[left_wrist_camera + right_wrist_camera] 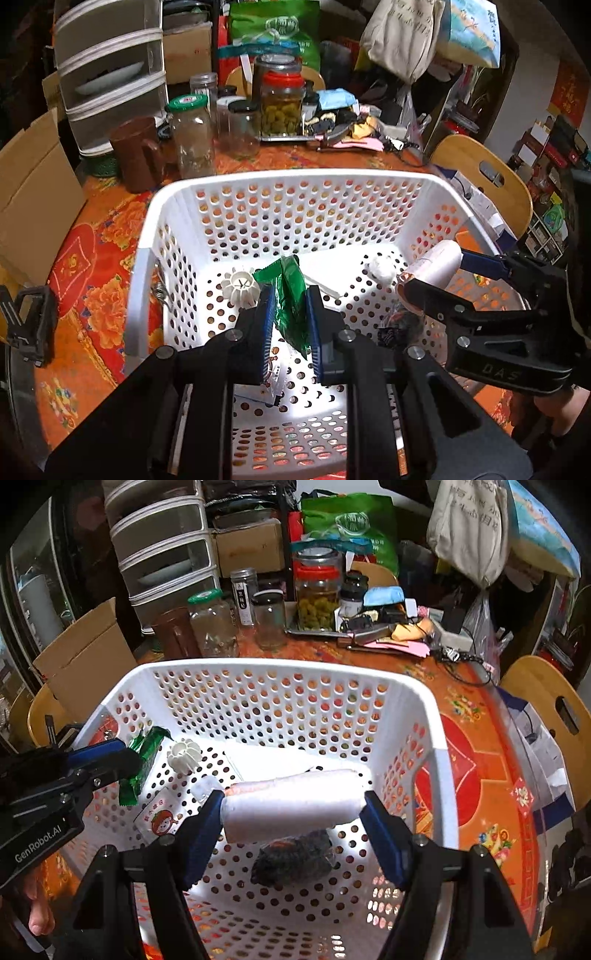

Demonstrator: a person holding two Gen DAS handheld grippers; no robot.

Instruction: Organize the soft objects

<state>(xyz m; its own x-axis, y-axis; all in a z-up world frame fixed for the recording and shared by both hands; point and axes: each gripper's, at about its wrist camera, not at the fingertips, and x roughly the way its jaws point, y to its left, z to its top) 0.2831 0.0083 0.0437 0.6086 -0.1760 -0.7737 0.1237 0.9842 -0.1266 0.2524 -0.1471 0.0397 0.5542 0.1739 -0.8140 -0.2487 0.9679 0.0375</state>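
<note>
My left gripper (290, 325) is clamped on a green foil packet (290, 299), my right gripper (291, 819) on a white roll (291, 799) held endwise. Both hang inside the white basket (295, 177), at nine and three o'clock, probably so each drops in cleanly.

We hold a crumpled green wrapper (291, 295) pinched between the blue pads of our left gripper (290, 325), above the floor of the white perforated basket (295, 184). At the right, our right gripper (439, 273) clamps a white roll (436, 267) over the basket. A white ribbed cap (240, 286) lies inside. Jars (192, 136) stand on the bench (92, 295) beyond.
</note>
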